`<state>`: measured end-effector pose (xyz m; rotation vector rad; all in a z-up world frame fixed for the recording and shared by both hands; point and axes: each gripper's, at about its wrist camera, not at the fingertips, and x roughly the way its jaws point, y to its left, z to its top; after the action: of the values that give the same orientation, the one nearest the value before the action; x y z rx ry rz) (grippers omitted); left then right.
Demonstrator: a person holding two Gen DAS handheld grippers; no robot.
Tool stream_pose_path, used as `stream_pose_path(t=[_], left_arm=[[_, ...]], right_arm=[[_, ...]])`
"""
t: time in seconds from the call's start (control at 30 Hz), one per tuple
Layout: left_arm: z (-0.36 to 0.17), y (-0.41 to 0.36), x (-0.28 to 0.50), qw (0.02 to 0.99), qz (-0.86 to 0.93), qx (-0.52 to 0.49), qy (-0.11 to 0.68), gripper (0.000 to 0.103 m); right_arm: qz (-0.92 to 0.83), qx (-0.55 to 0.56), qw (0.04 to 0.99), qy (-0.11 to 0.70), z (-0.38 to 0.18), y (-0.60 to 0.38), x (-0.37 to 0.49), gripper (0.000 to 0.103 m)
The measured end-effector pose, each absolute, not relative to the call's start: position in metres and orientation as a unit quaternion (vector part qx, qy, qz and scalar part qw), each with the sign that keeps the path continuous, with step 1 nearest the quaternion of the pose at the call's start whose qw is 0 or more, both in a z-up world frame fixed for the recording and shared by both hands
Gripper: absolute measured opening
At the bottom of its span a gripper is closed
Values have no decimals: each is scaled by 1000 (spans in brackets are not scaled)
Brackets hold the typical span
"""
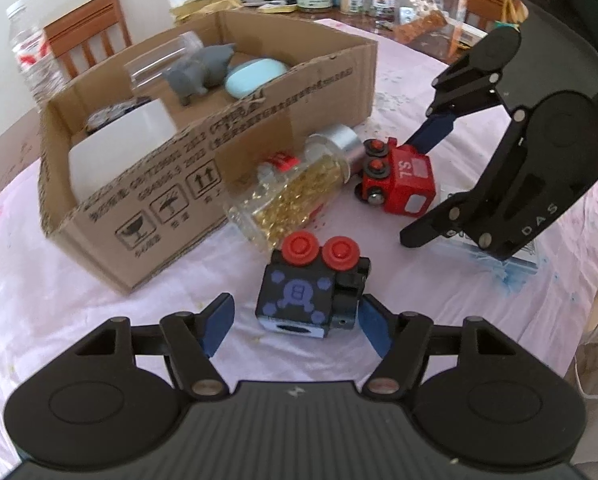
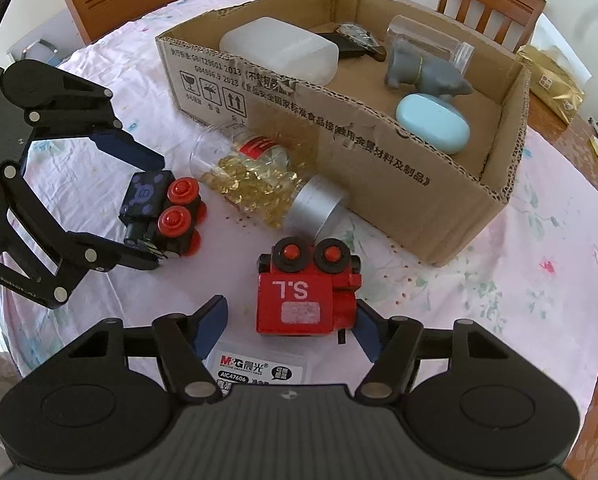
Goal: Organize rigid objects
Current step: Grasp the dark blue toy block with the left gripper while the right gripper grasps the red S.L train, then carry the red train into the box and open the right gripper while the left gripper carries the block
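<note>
The left gripper (image 1: 295,322) stands over the black toy engine (image 1: 311,292), its blue pads (image 1: 219,322) apart: the right pad meets the engine's side, the left one stands clear. The engine lies on its side on the pink tablecloth (image 1: 59,300), red wheels up and toward the far side, long axis running left to right. The right gripper (image 2: 291,326) likewise straddles the red toy engine (image 2: 305,300), jaws apart, left pad clear of it; its wheels face far, toward the cardboard box (image 2: 379,168). Between the two engines and the box a clear bottle of golden capsules (image 2: 255,180) lies tipped over, silver cap toward the red engine, just beside the box's near wall.
</note>
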<state>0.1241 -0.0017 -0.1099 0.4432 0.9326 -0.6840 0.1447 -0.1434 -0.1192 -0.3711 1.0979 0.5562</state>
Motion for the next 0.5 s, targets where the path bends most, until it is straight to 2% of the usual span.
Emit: stream_pose_path(t=[0.2,0.33,0.47,0.5], left_arm=[[-110,-7,128,807,-337,214,435,64],[-109,-7,128,805,-346,196,441,48],[-109,-5,125,811,-334,191,442,48],[-110,-3,125,812,-330,185,444,48]], right_arm=[[254,-171,804,509,-119,-145,145,71],[251,-173,807,505,-120,-145,148,70],[250,-170,808,505,-118,-145,149,55],[249,-170,808,506,-117,-145,148,54]])
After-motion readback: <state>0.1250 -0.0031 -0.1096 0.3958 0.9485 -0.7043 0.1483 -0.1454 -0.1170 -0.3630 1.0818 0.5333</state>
